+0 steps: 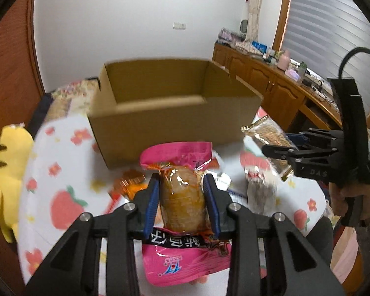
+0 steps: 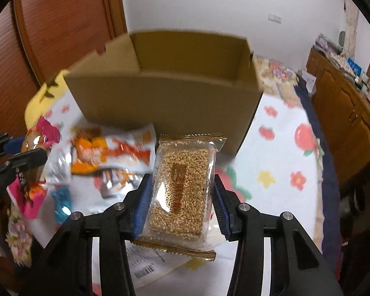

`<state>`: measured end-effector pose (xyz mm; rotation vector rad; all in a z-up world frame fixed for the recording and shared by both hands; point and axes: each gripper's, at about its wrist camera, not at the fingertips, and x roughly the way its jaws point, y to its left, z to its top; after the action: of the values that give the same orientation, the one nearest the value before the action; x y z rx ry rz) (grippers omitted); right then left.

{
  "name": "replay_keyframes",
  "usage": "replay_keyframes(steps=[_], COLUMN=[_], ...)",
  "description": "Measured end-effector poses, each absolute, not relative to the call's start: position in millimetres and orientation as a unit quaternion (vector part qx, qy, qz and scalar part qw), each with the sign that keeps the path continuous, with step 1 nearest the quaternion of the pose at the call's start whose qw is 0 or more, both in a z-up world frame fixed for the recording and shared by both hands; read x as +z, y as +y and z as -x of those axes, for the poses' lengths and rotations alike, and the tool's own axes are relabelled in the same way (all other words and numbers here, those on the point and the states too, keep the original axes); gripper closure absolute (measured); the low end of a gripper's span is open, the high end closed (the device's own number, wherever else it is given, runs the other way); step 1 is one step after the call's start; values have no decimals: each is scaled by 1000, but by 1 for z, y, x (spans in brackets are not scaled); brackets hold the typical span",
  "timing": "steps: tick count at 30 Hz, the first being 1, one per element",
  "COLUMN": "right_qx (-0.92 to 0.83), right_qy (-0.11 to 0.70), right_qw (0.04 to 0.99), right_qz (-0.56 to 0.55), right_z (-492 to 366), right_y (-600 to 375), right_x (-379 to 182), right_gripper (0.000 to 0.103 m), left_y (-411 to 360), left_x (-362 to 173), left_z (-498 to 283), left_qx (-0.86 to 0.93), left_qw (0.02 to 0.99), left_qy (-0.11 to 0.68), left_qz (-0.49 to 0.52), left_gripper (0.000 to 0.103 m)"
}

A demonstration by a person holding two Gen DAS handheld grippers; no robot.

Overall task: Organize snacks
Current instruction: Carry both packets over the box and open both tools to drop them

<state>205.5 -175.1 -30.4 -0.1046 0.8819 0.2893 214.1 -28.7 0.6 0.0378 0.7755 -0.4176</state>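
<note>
Left wrist view: your left gripper [image 1: 181, 192] has its jaws clamped on a pink-wrapped snack [image 1: 180, 194], blue pads pressing both sides of the brownish piece inside the clear window. It's held above the floral strawberry-print cloth [image 1: 61, 172], just in front of the cardboard box [image 1: 170, 120].

One box, flaps open, top facing up. What shows of the interior is bare cardboard; the floor is hidden behind the near wall, so can't tell if anything is in it.

Right wrist view: your right gripper [image 2: 181, 199] holds a clear sesame brittle pack [image 2: 182, 187] with gold crimped ends, jaws closed on its long sides. The pack sits just short of the box's near wall [image 2: 165, 103].

Loose on the cloth to the left of it: one white-and-orange snack bag [image 2: 111, 153], one small blue packet [image 2: 61, 202], and a blurred silver-orange wrapper cluster [image 2: 116, 180], count not readable. One printed barcode label sheet [image 2: 145, 268] lies under your right gripper.

One yellow plush toy [image 1: 5, 172] sits at the cloth's left edge. Wooden cabinets [image 1: 264, 76] line the right wall.
</note>
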Motion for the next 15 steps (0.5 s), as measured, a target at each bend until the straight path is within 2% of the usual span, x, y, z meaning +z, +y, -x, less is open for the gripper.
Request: replay_keyframes(steps=[9, 15], right_qx=[148, 140], right_qy=[372, 356], right_qw=[915, 922], right_qz=[47, 55], right_z=[-233, -272], right_y=[-175, -162], right_x=[42, 61], right_gripper=[56, 56], left_y=[-11, -12], left_x=[59, 75], left_z=[-257, -292], left_qx=[-196, -193], left_qw=[919, 927], left_qy=[342, 321], left_qz=[-17, -20], left_gripper=[70, 70])
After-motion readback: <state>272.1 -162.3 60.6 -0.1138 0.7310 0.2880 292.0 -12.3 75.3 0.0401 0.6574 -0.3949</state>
